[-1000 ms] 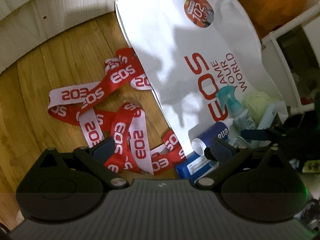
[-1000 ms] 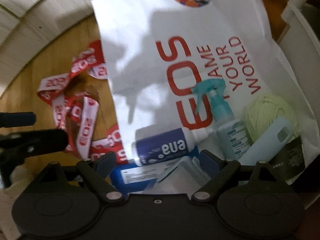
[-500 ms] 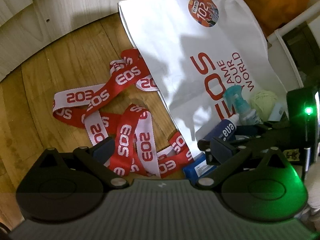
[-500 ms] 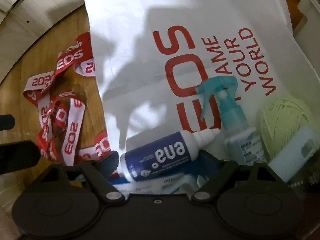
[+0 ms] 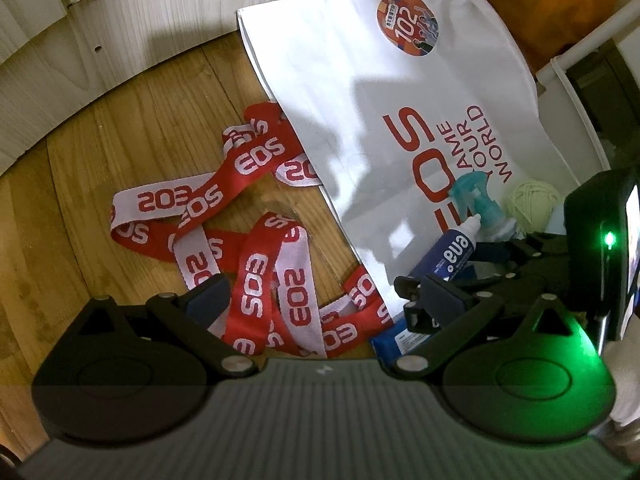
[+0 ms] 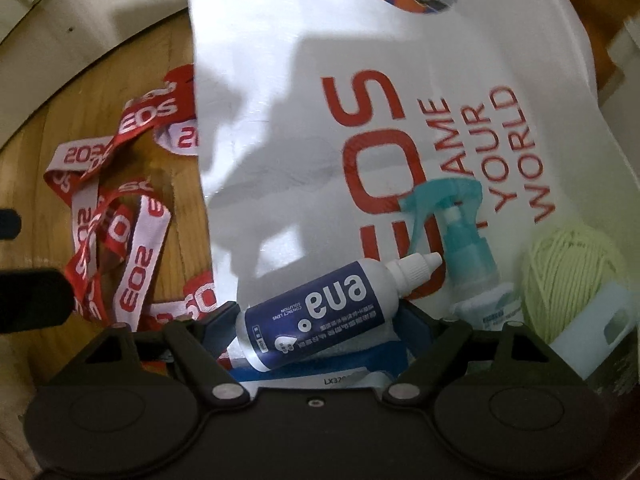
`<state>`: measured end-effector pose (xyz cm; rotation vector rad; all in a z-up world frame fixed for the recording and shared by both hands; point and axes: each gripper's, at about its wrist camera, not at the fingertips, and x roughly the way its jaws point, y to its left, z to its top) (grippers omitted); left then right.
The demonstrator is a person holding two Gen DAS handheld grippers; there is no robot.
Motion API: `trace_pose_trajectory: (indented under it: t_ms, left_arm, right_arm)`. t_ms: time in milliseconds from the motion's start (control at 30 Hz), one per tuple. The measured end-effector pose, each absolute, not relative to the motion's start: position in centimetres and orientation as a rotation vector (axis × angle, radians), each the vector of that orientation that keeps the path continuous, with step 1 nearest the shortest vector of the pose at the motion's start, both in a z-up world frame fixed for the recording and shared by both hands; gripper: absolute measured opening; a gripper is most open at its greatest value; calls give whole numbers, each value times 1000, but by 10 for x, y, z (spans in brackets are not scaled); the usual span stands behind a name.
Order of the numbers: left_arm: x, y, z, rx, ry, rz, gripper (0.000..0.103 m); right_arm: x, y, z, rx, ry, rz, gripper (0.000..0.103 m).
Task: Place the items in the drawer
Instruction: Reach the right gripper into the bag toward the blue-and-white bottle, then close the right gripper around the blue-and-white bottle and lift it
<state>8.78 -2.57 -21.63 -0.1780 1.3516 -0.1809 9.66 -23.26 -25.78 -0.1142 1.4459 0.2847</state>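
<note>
A navy "ena" contact-lens bottle (image 6: 320, 316) with a white cap lies on a white EOS tote bag (image 6: 320, 100). My right gripper (image 6: 316, 324) is open, its fingers on either side of the bottle's lower half, not closed on it. The bottle also shows in the left wrist view (image 5: 448, 258), with the right gripper (image 5: 472, 276) around it. Beside it lie a teal spray bottle (image 6: 468, 256), a pale green yarn ball (image 6: 568, 276) and a light blue case (image 6: 600, 328). My left gripper (image 5: 324, 300) is open and empty over the red and white EOS lanyards (image 5: 240, 236).
A blue packet (image 6: 320, 376) lies under the bottle. The wooden floor (image 5: 100, 160) shows at left, pale wood panelling (image 5: 80, 40) behind. A white rail (image 5: 580, 44) and an orange thing (image 5: 560, 0) stand at the far right.
My right gripper has moved forward and its open fingers now flank the ena bottle. My left gripper has drawn back slightly; the lanyards have not moved.
</note>
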Motion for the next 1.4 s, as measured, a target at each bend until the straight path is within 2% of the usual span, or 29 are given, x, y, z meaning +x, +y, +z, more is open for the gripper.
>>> trace_pose_trajectory:
  t_ms: [300, 467, 633, 667, 700, 800, 867, 967, 1167, 1333, 1400]
  left_arm:
    - [90, -22, -216, -194, 1352, -156, 103]
    - [90, -20, -216, -195, 1354, -153, 103]
    - [90, -21, -216, -192, 1353, -153, 103]
    - [90, -21, -216, -191, 1353, -151, 103]
    - [90, -21, -216, -191, 1353, -149, 103]
    - [91, -20, -217, -190, 1352, -143, 103]
    - [91, -20, -217, -189, 1352, -139, 103]
    - [91, -20, -217, -188, 1351, -133, 103]
    - [92, -15, -215, -191, 1324, -93, 103]
    - [95, -9, -212, -182, 1301, -63, 103]
    - [95, -9, -212, -173, 1300, -53, 102]
  right_arm:
    - [95, -225, -248, -165, 1411, 373, 87]
    - [106, -257, -257, 163, 1513, 280, 87]
    - [107, -280, -253, 357, 1493, 227, 87]
    - [107, -279, -253, 353, 1478, 225, 84]
    - [107, -277, -252, 344, 1463, 223, 73]
    - [108, -265, -248, 246, 1390, 241, 52]
    - [114, -252, -243, 174, 1344, 294, 47]
    - [117, -238, -240, 90, 1327, 351, 47]
    - [110, -223, -247, 24, 1377, 326, 65]
    - [105, -203, -260, -75, 1367, 296, 67]
    - [102, -196, -260, -140, 1358, 289, 63]
